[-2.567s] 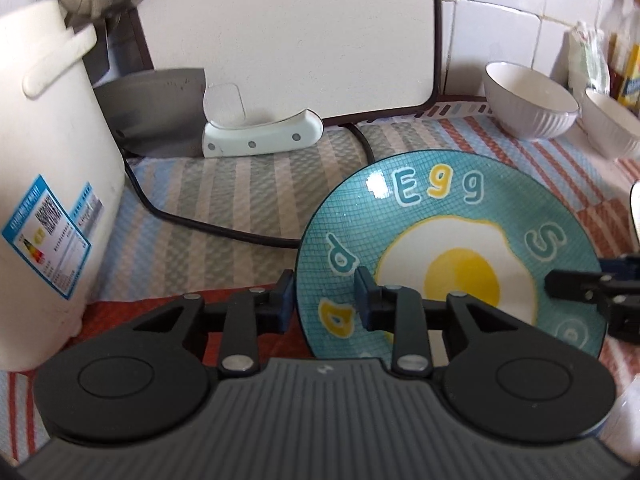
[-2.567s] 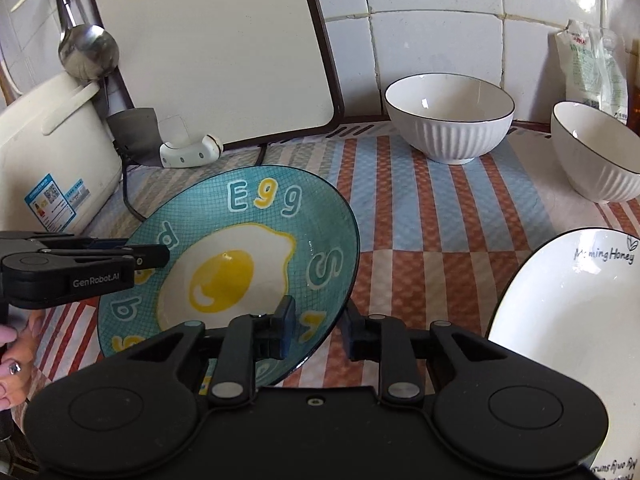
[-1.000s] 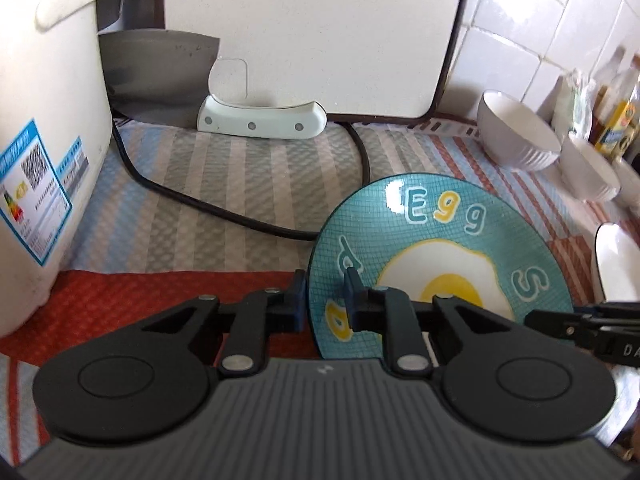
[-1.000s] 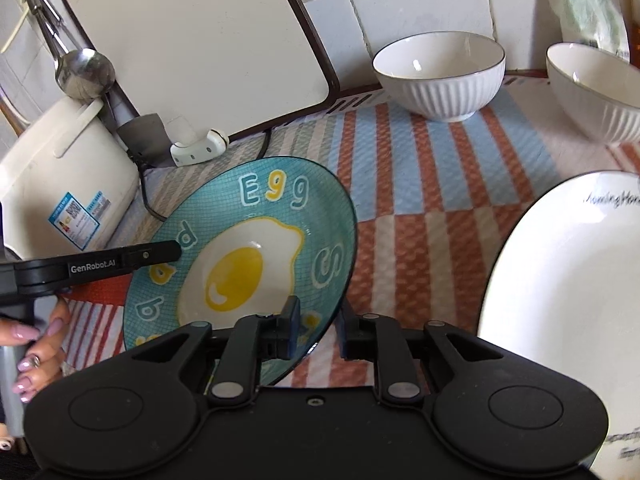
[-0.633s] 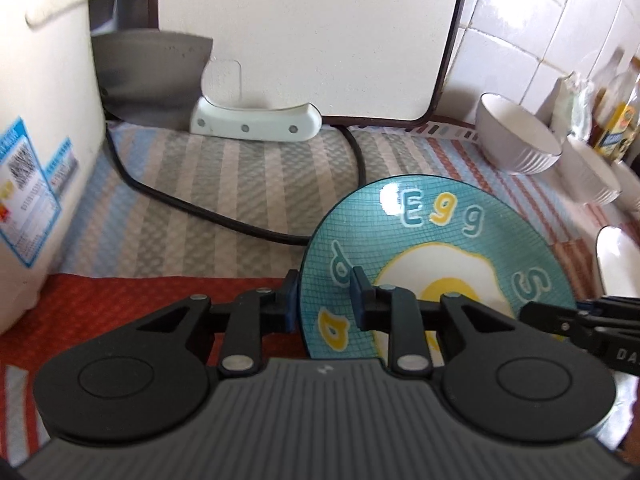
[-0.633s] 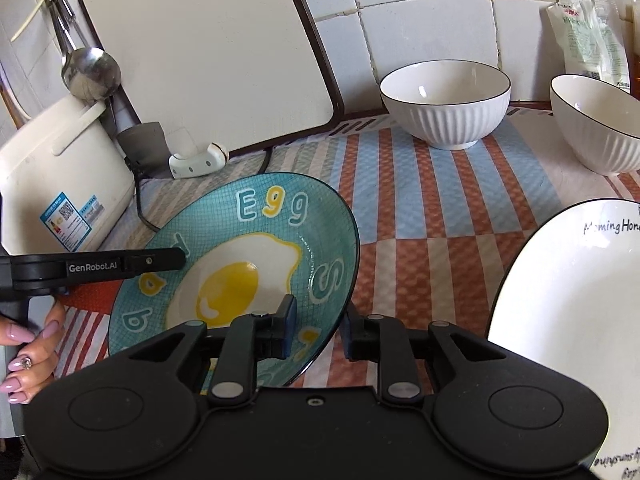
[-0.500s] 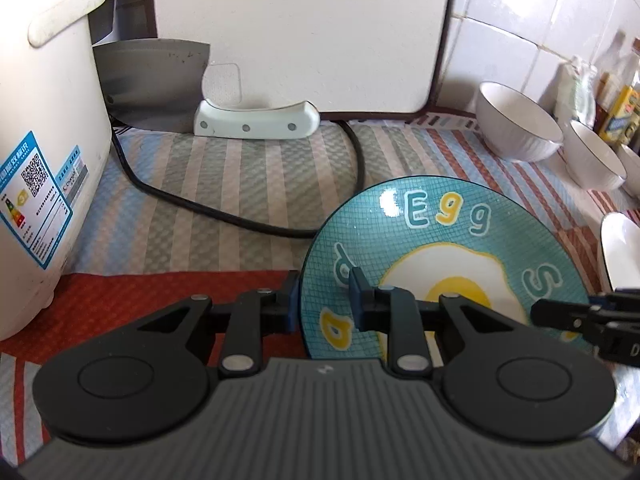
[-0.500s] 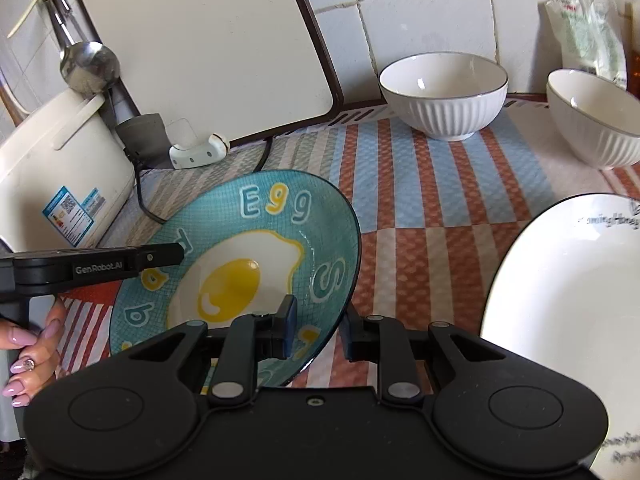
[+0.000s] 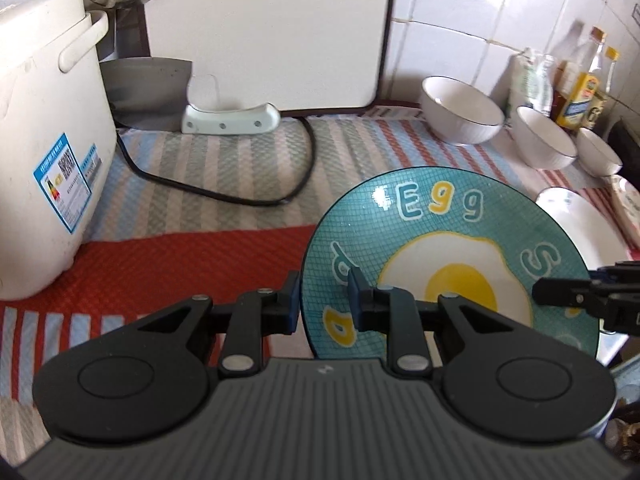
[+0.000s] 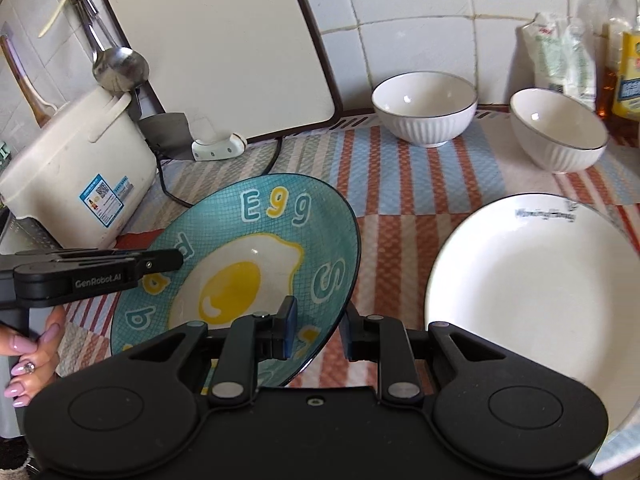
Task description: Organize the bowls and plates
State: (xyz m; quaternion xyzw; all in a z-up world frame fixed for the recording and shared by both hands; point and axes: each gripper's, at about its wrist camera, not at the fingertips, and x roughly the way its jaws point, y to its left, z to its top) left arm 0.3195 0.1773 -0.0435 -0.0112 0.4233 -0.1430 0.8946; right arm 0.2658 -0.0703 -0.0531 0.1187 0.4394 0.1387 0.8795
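Count, tabletop items.

Plates: two. One teal egg plate (image 9: 436, 220), one white plate (image 10: 532, 280).

Bowls: three white bowls in the left wrist view, first bowl (image 9: 460, 110), second bowl (image 9: 544, 138), third bowl (image 9: 598, 156). The right wrist view shows only two of them.

Rice cooker (image 9: 44, 140): one.

Cutting board (image 9: 272, 28): one.

Cleaver (image 9: 188, 104): one.

Ladle (image 10: 116, 64): one.

Grippers: two, left gripper (image 9: 323, 300) and right gripper (image 10: 318, 330).

Bottles by the wall: number unclear.

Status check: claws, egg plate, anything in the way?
Left claw and right claw both clamped on egg plate rim, plate tilted. White plate close beside, right.
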